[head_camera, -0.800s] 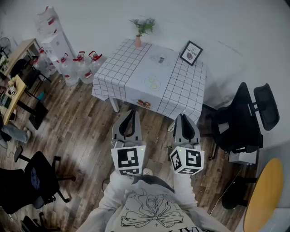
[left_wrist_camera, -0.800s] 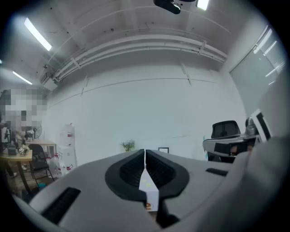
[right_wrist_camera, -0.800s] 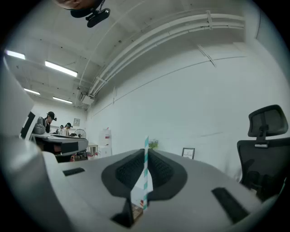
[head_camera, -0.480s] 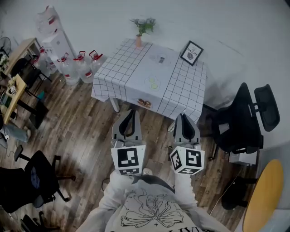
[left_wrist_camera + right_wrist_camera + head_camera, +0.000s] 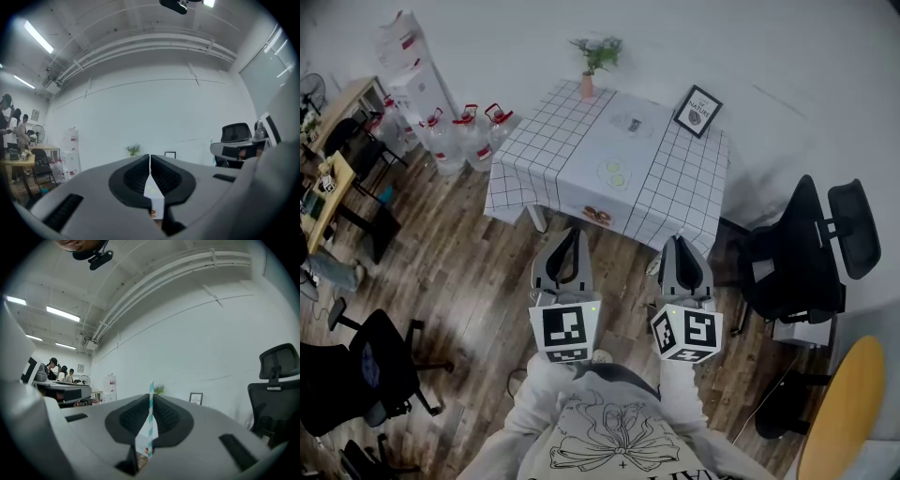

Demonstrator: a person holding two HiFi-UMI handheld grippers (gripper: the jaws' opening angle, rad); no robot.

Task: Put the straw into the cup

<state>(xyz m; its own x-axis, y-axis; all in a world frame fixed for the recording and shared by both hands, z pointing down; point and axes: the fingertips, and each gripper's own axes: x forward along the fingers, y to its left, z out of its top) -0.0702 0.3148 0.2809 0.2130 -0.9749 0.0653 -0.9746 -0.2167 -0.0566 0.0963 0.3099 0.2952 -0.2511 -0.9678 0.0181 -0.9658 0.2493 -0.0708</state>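
Note:
A teal-and-white striped straw (image 5: 151, 418) stands upright between the jaws of my right gripper (image 5: 151, 397), which is shut on it. In the head view this right gripper (image 5: 678, 242) hovers over the wooden floor just short of the table (image 5: 553, 131) with the checkered cloth. A small cup (image 5: 634, 123) stands on the table's far middle, well ahead of both grippers. My left gripper (image 5: 569, 232) is level with the right one; in its own view the left gripper (image 5: 149, 158) has its jaws pressed together with nothing between them. The straw cannot be made out in the head view.
On the table are a potted plant (image 5: 589, 67), a framed picture (image 5: 696, 110) and two green round pieces (image 5: 615, 173). Water bottles (image 5: 469, 131) stand left of it. A black office chair (image 5: 797, 244) is at the right, another chair (image 5: 375, 370) at lower left, a yellow round table (image 5: 844, 403) at lower right.
The table has drifted slightly nearer in the head view. Both grippers keep their places and stay shut, the right one still on the straw.

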